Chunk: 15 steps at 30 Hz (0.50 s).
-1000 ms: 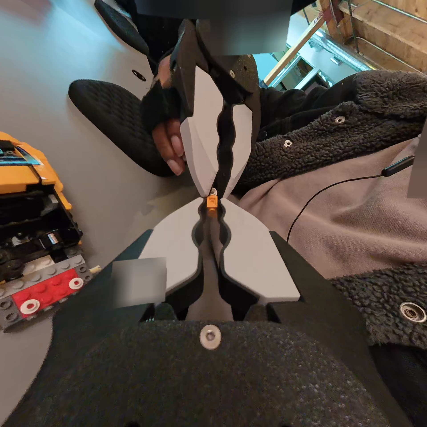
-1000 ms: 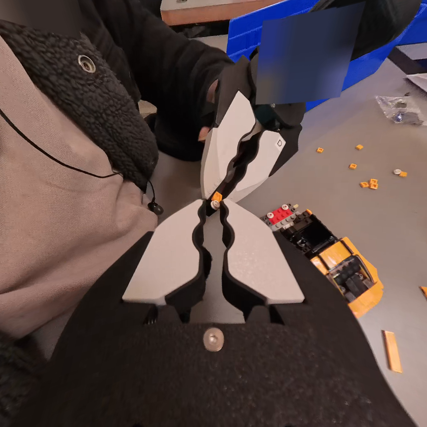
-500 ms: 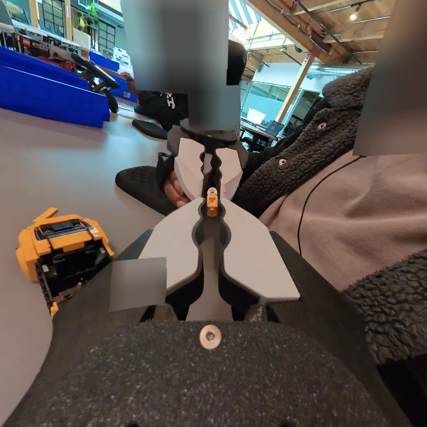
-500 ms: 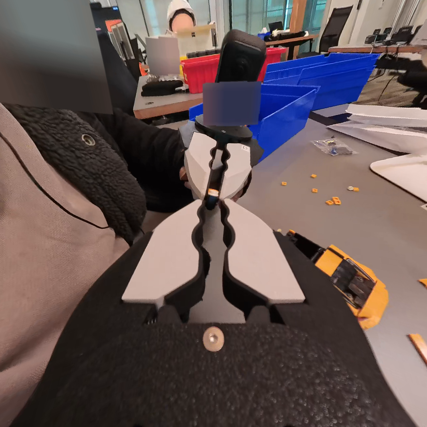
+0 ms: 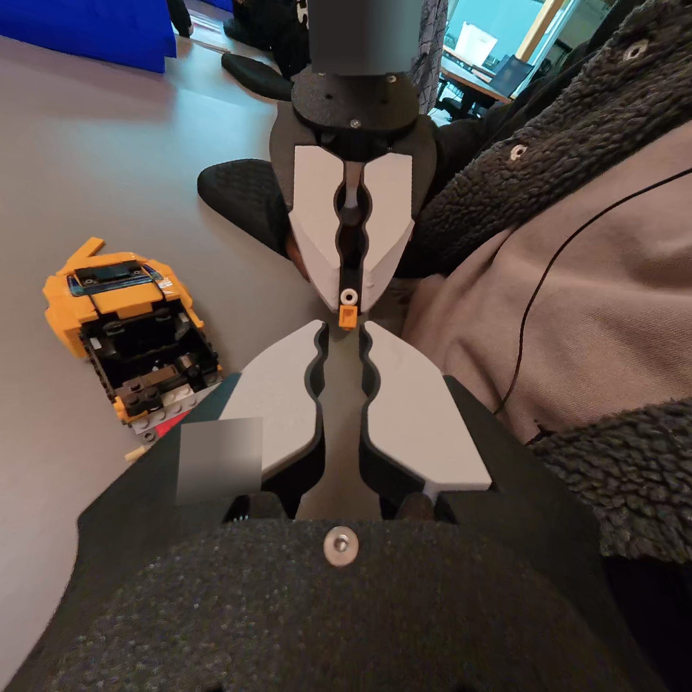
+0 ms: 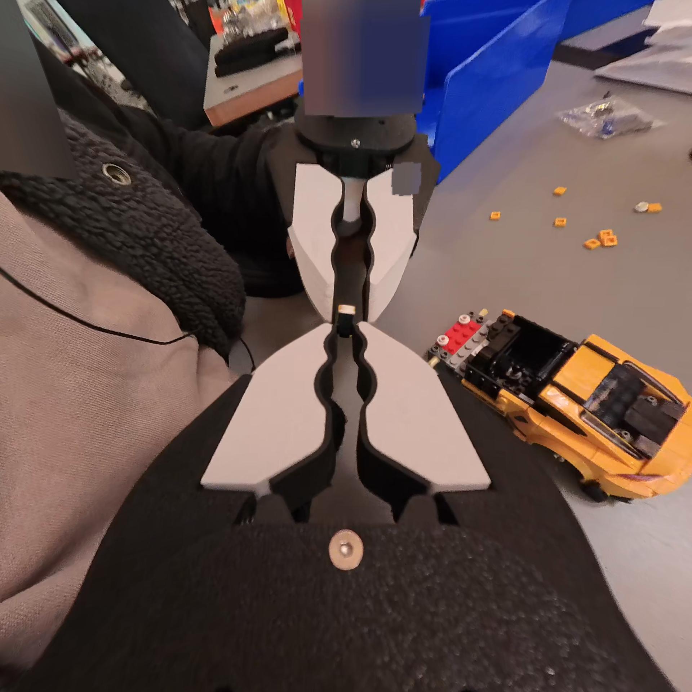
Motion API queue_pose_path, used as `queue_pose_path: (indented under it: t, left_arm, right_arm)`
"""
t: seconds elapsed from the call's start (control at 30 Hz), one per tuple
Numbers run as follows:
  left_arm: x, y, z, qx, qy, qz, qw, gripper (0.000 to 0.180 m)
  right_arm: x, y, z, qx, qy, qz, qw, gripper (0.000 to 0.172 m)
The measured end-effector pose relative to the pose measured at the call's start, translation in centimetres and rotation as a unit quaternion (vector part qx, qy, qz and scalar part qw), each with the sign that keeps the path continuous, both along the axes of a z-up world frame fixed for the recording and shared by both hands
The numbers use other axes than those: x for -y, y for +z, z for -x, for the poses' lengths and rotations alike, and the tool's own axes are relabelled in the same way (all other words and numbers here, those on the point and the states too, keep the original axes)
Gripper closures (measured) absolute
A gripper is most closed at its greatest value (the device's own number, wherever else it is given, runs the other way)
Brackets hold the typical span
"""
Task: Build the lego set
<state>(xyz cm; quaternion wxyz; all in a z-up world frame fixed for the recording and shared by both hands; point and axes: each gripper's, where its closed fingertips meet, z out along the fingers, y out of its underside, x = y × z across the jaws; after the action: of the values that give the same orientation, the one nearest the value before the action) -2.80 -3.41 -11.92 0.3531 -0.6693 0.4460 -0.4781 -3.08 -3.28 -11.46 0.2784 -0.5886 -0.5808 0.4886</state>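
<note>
Grey counter [image 5: 112, 157] carries a half-built orange brick car [image 5: 123, 329]. Right tool [image 6: 346, 327] pinches small orange brick with white round stud [image 5: 347, 310], tip-to-tip for transfer; left tool [image 5: 342, 327] gapes, pads clear.

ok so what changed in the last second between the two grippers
The left gripper let go: its fingers have opened and stand clear of the small orange brick with the white round stud, which it pinched before. The right gripper now holds that piece at its tips. Unchanged: the grippers meet tip to tip, with the yellow toy car on the grey table beside them.
</note>
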Motion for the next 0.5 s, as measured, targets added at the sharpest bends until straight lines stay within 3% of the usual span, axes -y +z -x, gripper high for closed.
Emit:
queue_pose_path:
  t: [0.3, 0.5]
  left_arm:
    - [-0.3, -1.2, 0.5, -0.016, 0.012, 0.06, 0.998, 0.169]
    - [0.0, -1.5, 0.5, -0.032, 0.009, 0.039, 0.999, 0.172]
  right_arm:
    - [-0.2, -2.1, 0.3, 0.14, 0.034, -0.008, 0.989, 0.164]
    - [-0.1, -2.1, 0.6, 0.197, 0.06, -0.05, 0.977, 0.164]
